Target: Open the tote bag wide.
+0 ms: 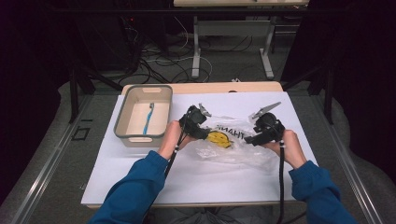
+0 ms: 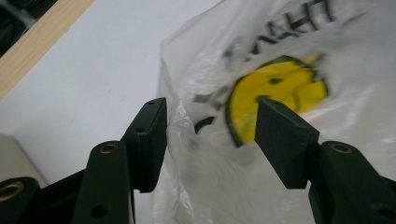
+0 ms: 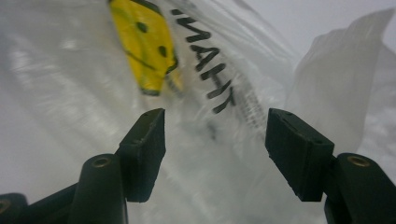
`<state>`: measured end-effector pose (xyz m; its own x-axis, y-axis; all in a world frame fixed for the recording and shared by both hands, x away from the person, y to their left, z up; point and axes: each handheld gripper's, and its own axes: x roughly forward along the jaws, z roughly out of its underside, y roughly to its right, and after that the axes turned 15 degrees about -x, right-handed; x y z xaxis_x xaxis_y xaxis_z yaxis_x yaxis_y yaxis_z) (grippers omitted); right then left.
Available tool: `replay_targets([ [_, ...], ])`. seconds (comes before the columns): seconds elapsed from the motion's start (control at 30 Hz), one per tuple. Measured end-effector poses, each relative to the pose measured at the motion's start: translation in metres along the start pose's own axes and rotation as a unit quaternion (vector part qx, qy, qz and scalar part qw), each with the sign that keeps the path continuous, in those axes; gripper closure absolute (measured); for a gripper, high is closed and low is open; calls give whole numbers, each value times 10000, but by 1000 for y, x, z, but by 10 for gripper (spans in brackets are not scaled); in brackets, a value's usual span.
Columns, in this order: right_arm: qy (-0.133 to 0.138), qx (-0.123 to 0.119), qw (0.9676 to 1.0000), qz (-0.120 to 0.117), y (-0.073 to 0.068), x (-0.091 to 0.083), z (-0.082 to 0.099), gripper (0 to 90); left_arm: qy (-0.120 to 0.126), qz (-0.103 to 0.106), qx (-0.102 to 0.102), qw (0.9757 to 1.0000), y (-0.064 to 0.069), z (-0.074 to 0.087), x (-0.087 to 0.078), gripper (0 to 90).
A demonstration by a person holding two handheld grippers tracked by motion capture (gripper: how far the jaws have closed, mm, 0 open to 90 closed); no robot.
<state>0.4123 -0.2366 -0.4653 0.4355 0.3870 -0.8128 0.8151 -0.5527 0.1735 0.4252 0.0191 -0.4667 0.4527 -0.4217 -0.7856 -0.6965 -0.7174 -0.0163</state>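
Note:
A clear plastic bag (image 1: 233,144) printed with a yellow smiley face (image 1: 218,138) and black lettering lies crumpled on the white table cover (image 1: 196,179). My left gripper (image 1: 205,134) is at the bag's left edge, and my right gripper (image 1: 248,139) is at its right edge. In the left gripper view the gripper (image 2: 210,135) stands open, with loose film of the bag (image 2: 196,60) between its jaws and the smiley face (image 2: 275,88) just beyond. In the right gripper view the gripper (image 3: 215,149) is open over the bag (image 3: 70,93), with the smiley face (image 3: 144,46) farther off.
A beige bin (image 1: 142,88) stands at the table's back left with a blue toothbrush (image 1: 148,119) lying inside. The table's wooden back edge (image 1: 201,87) runs behind it. Bare white cover lies in front of the bag, between the person's blue sleeves.

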Motion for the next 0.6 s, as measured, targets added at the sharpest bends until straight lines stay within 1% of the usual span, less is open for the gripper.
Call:
replay_targets([
  [0.03, -13, 80, 10000, -27, 3, 8, -2, 363, 7, 177, 72, 9998, 6, 1, -1, 439],
  [0.07, -124, 110, 9999, -40, 5, 17, -3, 347, -39, 283, 143, 9995, 12, 3, -1, 439],
  [0.1, -147, 78, 9997, -164, 8, 25, -4, 338, -71, 314, 301, 9990, 18, 5, 0, 439],
  [0.13, -211, 104, 9994, -268, 8, 33, -5, 325, -100, 298, 408, 9987, 22, 7, 1, 439],
  [0.17, -342, 89, 9989, -323, 8, 40, -6, 310, -137, 283, 438, 9985, 25, 9, 3, 435],
  [0.2, -279, 47, 9989, -382, 9, 48, -6, 296, -114, 267, 400, 9988, 24, 10, 5, 431],
  [0.23, -403, 29, 9982, -439, 10, 54, -5, 293, -152, 266, 365, 9989, 20, 9, 6, 425],
  [0.27, -510, 49, 9975, -480, 11, 60, -3, 302, -87, 261, 278, 9992, 15, 9, 7, 414],
  [0.3, -381, 95, 9983, -420, 12, 70, 0, 319, -62, 257, 191, 9995, 9, 10, 6, 396],
  [0.33, -184, 177, 9988, -420, 13, 78, 4, 349, -35, 240, 109, 9996, 4, 10, 5, 377],
  [0.37, -276, 137, 9988, -388, 14, 82, 7, 378, 26, 228, 49, 9997, -1, 10, 3, 355],
  [0.4, -482, 123, 9978, -441, 15, 82, 8, 405, 50, 242, -2, 9997, -5, 11, -1, 335],
  [0.43, -623, 93, 9967, -520, 16, 82, 8, 422, 106, 277, -54, 9995, -8, 11, -4, 321],
  [0.47, -646, 90, 9965, -519, 17, 82, 8, 446, 158, 271, -47, 9995, -10, 11, -8, 304],
  [0.53, -573, 110, 9972, -474, 16, 84, 8, 456, 227, 242, -33, 9994, -10, 11, -14, 255],
  [0.57, -580, 84, 9968, -538, 16, 84, 8, 457, 241, 299, -22, 9993, -9, 11, -17, 250],
  [0.6, -630, 65, 9963, -586, 15, 85, 8, 458, 304, 267, -12, 9992, -7, 12, -19, 249],
])
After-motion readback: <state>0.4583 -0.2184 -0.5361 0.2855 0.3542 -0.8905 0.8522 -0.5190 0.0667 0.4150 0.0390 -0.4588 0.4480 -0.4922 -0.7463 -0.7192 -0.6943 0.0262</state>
